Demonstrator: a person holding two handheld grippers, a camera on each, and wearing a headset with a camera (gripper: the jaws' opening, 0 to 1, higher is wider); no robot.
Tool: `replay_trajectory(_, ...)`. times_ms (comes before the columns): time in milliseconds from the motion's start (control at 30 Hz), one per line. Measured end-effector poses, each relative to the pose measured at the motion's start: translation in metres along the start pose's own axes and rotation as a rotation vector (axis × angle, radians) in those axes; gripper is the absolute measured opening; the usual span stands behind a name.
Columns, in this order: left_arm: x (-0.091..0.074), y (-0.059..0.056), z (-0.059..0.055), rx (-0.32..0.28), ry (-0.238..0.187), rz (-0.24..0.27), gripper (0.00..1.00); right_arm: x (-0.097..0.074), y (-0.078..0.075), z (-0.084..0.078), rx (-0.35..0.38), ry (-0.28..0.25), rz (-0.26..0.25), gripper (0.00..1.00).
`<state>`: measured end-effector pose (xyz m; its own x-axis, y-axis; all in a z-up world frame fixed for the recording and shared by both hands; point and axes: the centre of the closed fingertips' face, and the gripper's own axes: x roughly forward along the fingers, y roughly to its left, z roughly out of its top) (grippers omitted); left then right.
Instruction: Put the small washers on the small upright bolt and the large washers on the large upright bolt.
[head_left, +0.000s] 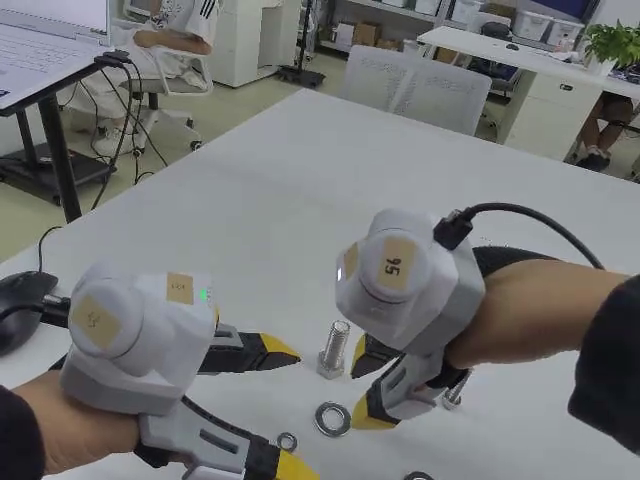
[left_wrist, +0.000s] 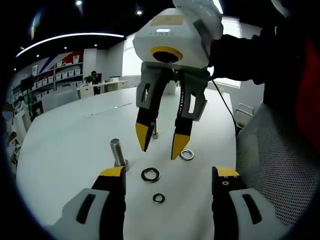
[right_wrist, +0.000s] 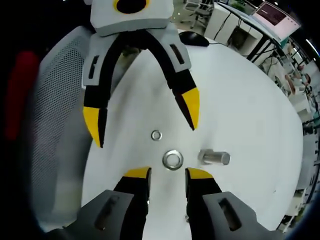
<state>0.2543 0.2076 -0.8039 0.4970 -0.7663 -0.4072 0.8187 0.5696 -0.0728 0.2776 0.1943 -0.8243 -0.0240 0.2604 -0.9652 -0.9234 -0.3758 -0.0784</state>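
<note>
at lower centre of the right gripper view, large washer (right_wrist: 172, 159) lies flat just ahead of right gripper (right_wrist: 169, 173), jaws parted, empty; large bolt (right_wrist: 214, 158) just right; left gripper (right_wrist: 142, 118), also spread, farther.

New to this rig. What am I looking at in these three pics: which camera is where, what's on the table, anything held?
No robot here: a person holds a two-jaw gripper in each hand. The head view comes from a headset camera looking down at the left gripper and the right gripper. Each other picture comes from a fisheye camera riding on one gripper: its own yellow-tipped jaws rise from the bottom, and the other gripper faces it. On the white table stand a large upright bolt and, partly behind the right gripper, a small bolt. Flat near them lie a large washer, a small washer and a third washer. Both grippers are open and hold nothing.
</note>
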Motion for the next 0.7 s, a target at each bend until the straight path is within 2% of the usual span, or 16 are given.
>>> replay_trajectory(467, -0.001, 0.0, 0.001, 0.006, 0.001, 0.004, 0.69, 0.022, 0.014, 0.028, -0.026, -0.02, 0.045, 0.28)
replay_trajectory(700, -0.001, 0.001, 0.0, 0.008, 0.002, 0.006, 0.69, 0.034, 0.015, 0.03, -0.032, -0.013, 0.058, 0.28)
